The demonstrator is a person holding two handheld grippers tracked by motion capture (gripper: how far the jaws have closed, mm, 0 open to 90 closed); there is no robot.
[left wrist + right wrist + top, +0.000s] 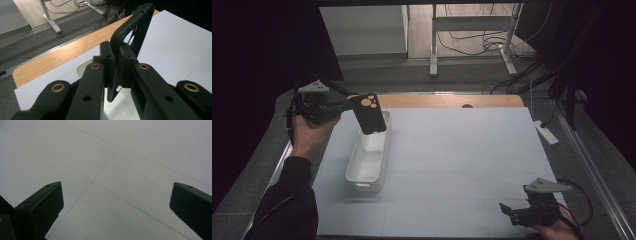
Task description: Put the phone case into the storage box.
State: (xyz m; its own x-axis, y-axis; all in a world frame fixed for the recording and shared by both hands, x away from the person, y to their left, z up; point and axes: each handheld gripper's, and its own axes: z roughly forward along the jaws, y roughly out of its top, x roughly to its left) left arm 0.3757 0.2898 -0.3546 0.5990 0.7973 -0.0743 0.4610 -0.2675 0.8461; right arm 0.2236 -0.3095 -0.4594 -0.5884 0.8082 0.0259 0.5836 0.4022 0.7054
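Holding a black phone case tight, the left gripper hangs over the white bin; next, lower and let go. The right gripper rests wide open, empty.

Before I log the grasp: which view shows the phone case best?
The high view: the phone case shows whole, held over the bin by the left gripper. The left gripper view shows it edge-on between the jaws.

Pale blue mat on wooden table; desk legs, cables on floor beyond.
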